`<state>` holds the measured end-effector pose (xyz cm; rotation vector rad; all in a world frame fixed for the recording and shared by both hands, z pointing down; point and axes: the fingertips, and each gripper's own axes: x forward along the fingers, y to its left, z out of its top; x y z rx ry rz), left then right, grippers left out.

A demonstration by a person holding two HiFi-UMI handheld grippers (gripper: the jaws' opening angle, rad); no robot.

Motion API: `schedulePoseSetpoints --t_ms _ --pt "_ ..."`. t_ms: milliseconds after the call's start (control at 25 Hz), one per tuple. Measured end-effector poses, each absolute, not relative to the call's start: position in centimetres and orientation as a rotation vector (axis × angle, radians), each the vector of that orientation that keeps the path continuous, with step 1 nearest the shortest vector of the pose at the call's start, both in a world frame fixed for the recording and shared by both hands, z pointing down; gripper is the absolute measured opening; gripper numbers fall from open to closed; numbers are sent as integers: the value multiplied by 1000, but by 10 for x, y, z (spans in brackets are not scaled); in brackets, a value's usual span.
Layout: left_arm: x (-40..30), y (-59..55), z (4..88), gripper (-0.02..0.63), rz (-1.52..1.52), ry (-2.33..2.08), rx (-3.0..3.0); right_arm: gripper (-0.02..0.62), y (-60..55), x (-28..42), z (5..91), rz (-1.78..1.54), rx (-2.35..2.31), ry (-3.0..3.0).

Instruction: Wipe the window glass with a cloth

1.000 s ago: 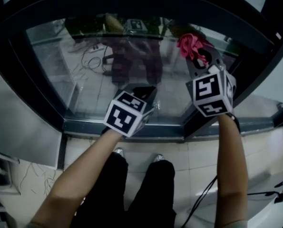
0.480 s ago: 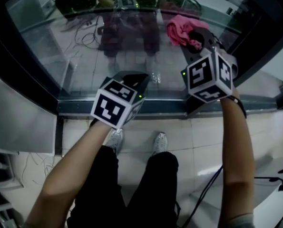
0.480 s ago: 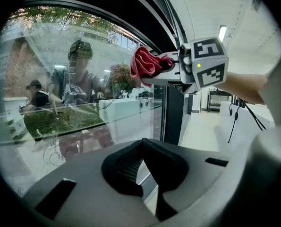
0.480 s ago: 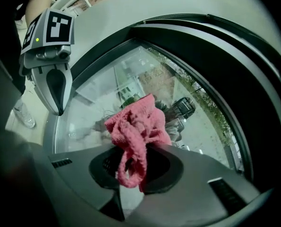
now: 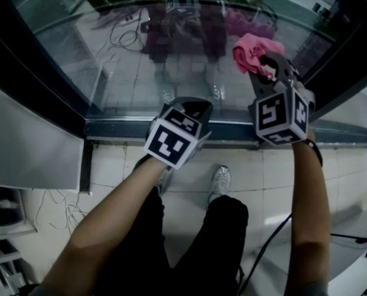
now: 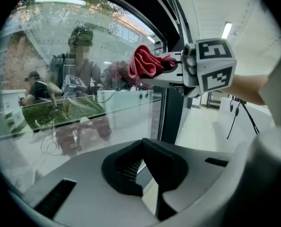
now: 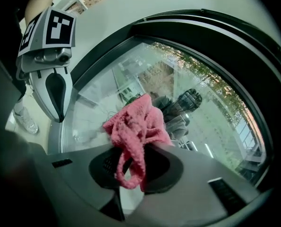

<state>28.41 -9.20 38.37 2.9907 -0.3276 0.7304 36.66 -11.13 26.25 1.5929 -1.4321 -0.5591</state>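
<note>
right gripper (image 7: 131, 161): its jaws are clamped on a bunched pink cloth (image 7: 134, 121); a loop of the fabric is seen hanging down between the 2 jaws.
cloth position: it is held up at the window glass (image 5: 118, 60), on the right part of the pane; its reflection is seen right beside it, so contact looks likely, though it cannot be confirmed.
left gripper (image 5: 192, 108): its jaws are pressed together at the tips, and nothing is pinched between them.
left gripper position: it is held lower, near the dark bottom frame (image 5: 127, 130), to the left of the right gripper and apart from the cloth.
glass: reflections of the person and of both marker cubes are seen in it.
floor (image 5: 257, 184): pale tiles are seen below the frame, with 1 shoe (image 5: 219, 180) on them.
</note>
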Motion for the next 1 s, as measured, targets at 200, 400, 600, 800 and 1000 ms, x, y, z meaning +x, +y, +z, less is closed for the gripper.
schedulePoseSetpoints --t_ms 200,400,600,800,1000 --pt "285 -90 414 8 786 -317 2949 57 -111 367 298 -513 1600 -1460" --pt "287 -88 442 8 848 -311 2892 57 -111 367 324 -502 1622 -1497" --pt "289 -86 472 8 884 -279 2816 57 -110 367 370 -405 1574 -1533" --pt "284 -83 508 8 913 -270 2744 57 -111 361 423 -313 1501 -1571" --pt "286 -74 527 8 955 -219 2728 57 -113 363 453 -243 1472 -1579"
